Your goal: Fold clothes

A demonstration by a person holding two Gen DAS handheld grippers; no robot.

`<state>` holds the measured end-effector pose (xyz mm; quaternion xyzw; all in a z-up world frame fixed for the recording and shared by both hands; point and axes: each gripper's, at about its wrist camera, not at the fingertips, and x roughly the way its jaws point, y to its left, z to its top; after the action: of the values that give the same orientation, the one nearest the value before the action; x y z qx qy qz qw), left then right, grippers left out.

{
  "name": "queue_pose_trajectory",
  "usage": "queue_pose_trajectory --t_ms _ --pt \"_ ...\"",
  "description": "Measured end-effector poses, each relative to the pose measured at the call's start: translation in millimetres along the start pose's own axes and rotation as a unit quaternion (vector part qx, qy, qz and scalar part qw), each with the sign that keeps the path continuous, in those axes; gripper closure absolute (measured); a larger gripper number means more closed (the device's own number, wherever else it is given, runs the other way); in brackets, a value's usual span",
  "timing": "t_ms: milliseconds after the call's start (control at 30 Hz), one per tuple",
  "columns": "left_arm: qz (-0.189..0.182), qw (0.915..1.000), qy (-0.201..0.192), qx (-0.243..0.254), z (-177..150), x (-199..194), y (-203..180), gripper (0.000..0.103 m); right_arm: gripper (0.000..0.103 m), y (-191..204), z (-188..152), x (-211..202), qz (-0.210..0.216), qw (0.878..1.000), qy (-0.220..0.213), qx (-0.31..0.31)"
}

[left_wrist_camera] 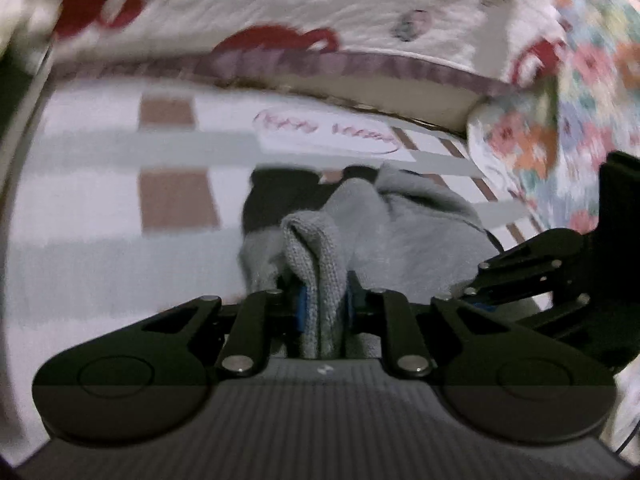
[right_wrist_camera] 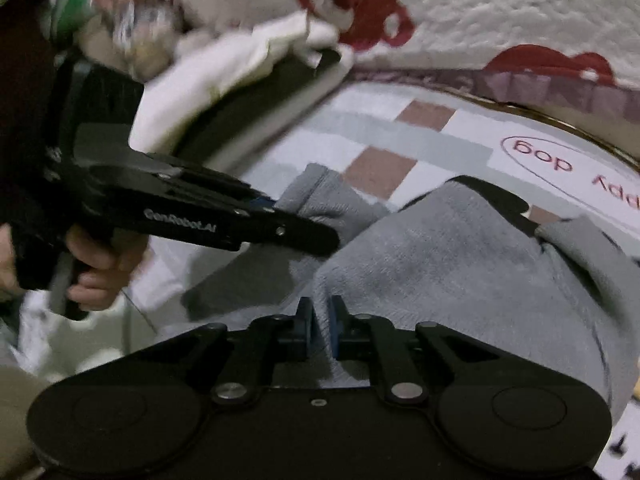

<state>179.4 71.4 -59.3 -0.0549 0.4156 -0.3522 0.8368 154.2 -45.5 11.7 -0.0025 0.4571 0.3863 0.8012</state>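
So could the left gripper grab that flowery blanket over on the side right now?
Probably not yet. The left gripper is shut on a ribbed fold of the grey garment, so its pads are full. The flowery blanket lies uncovered, but the right gripper sits toward that side.

A bed sheet (left_wrist_camera: 92,184) checked in white, grey and brown, with red writing in an oval, meets a white fluffy blanket (left_wrist_camera: 320,4) with red shapes and a floral quilt (left_wrist_camera: 560,128).
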Motion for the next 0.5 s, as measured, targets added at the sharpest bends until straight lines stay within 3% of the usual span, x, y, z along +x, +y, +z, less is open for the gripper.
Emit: queue_pose_trajectory --t_ms 133,200,300,433,500 --pt "0.01 0.9985 -0.006 0.053 9 -4 -15 0.087 0.091 -6 -14 -12 0.028 0.998 -0.026 0.043" --pt "0.018 0.9987 0.004 0.047 7 9 -12 0.087 0.091 -7 -23 -8 0.037 0.997 -0.026 0.06" --pt "0.025 0.9993 0.022 0.016 3 31 6 0.086 0.092 1 -32 -4 0.047 0.997 -0.019 0.05" --pt "0.004 0.9971 0.021 -0.072 4 37 37 0.085 0.093 11 -39 -4 0.068 0.997 -0.004 0.04" --pt "0.008 0.9972 0.019 -0.073 5 35 36 0.085 0.093 17 -45 -2 0.076 0.996 0.002 0.037"
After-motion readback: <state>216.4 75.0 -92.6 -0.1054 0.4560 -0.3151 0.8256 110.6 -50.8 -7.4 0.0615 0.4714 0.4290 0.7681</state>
